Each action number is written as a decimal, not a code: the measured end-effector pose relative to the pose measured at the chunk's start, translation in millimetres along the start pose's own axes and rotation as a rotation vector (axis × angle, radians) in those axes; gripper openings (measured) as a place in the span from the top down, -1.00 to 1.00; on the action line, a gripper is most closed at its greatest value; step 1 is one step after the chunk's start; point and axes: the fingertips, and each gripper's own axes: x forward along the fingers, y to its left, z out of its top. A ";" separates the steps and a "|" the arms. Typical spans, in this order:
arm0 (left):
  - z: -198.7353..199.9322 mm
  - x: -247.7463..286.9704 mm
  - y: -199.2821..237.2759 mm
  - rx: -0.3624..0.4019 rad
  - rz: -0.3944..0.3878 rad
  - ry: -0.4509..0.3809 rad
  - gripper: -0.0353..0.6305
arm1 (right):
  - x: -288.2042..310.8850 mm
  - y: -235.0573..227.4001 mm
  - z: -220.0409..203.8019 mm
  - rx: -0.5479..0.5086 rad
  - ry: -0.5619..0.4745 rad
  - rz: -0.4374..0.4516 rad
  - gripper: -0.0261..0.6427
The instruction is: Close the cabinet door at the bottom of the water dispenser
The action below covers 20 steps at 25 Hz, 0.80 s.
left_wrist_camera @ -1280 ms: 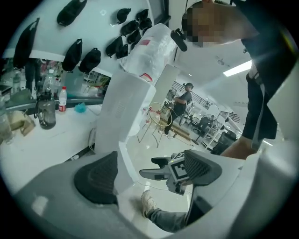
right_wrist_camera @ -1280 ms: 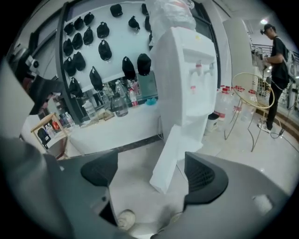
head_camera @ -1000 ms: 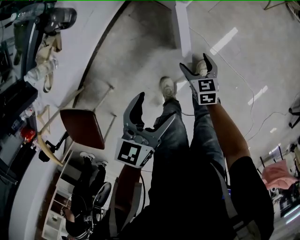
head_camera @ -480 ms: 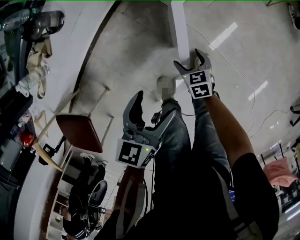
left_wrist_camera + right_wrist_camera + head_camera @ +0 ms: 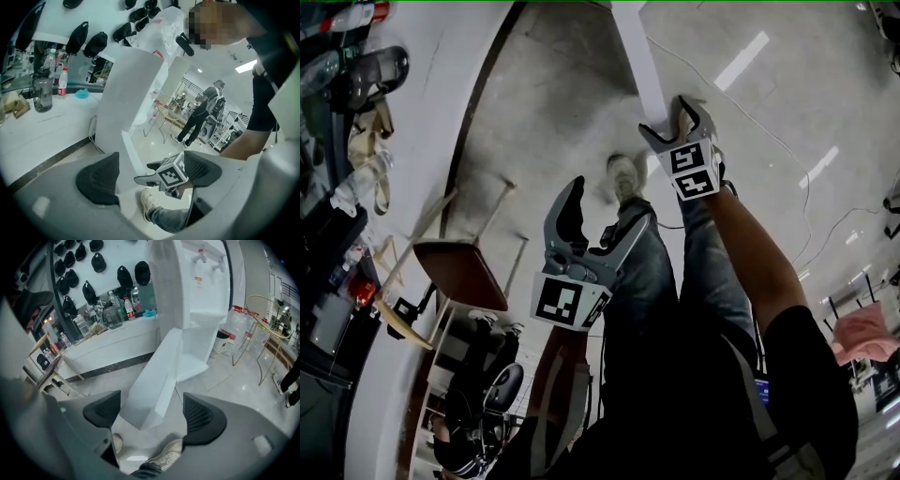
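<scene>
Water dispenser [image 5: 199, 294] white, cabinet door [image 5: 154, 378] white too. Left gripper [image 5: 150, 173] grey, pads [image 5: 101, 180] black and ribbed, its cube [image 5: 567, 302] black-and-white squares. Jeans [image 5: 647, 291] dark blue. Shoe [image 5: 625, 175] off-white. Chair seat [image 5: 461, 272] reddish brown. Caps [image 5: 124, 276] black. Floor [image 5: 553, 103] mottled grey.

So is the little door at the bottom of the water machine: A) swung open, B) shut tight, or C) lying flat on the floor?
A: in the right gripper view the cabinet door stands upright, swung out at an angle from the base of the water dispenser.
</scene>
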 end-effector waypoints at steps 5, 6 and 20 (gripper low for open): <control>1.1 20.8 -2.0 0.027 -0.008 0.020 -0.44 | -10.0 -18.4 -8.5 0.012 0.001 -0.009 -0.31; 1.6 25.3 -3.7 0.037 -0.014 0.026 -0.44 | -12.2 -22.9 -10.4 0.012 0.001 -0.015 -0.31; 8.6 90.3 -22.8 0.161 -0.063 0.088 -0.42 | -34.2 -87.9 -23.8 0.067 0.015 -0.077 -0.31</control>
